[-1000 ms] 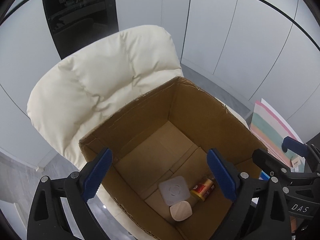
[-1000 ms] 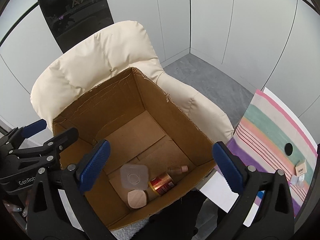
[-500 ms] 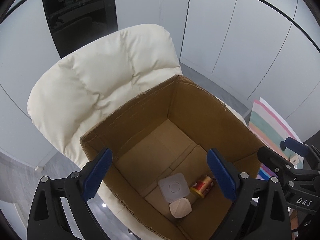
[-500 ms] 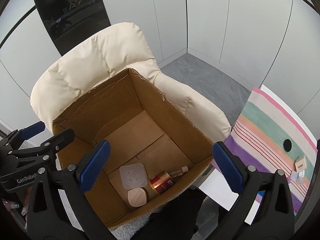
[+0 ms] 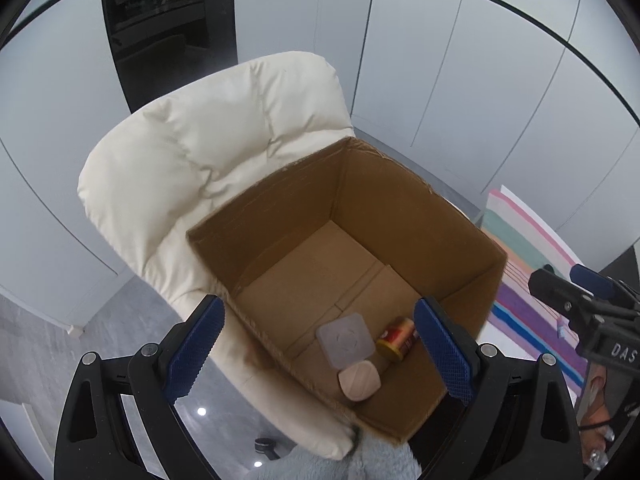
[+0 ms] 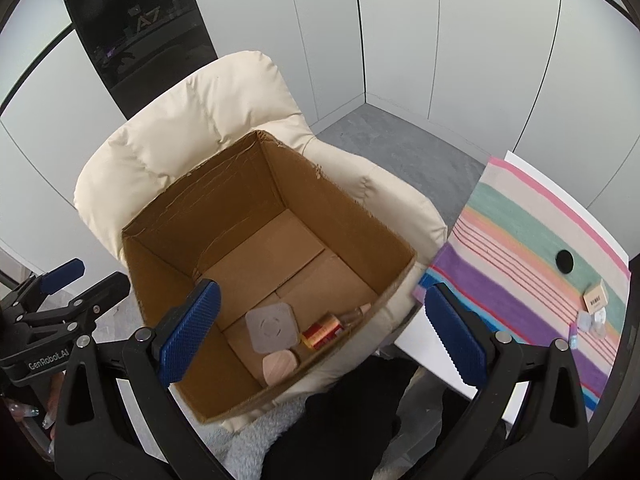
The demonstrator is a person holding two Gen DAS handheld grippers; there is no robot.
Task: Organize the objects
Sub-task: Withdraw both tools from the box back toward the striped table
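Left gripper (image 5: 320, 350) and right gripper (image 6: 320, 330) jaws wide, empty, gold bottle (image 6: 323, 331) lying between them in cardboard box (image 6: 340, 208), neck toward right jaw

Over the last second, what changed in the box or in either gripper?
Both views drift right toward the striped cloth, so both hand-held grippers, left and right, seem to swing that way. Nothing was gripped or released; both stay open and empty. The cardboard box on the cream chair and its contents look unmoved.
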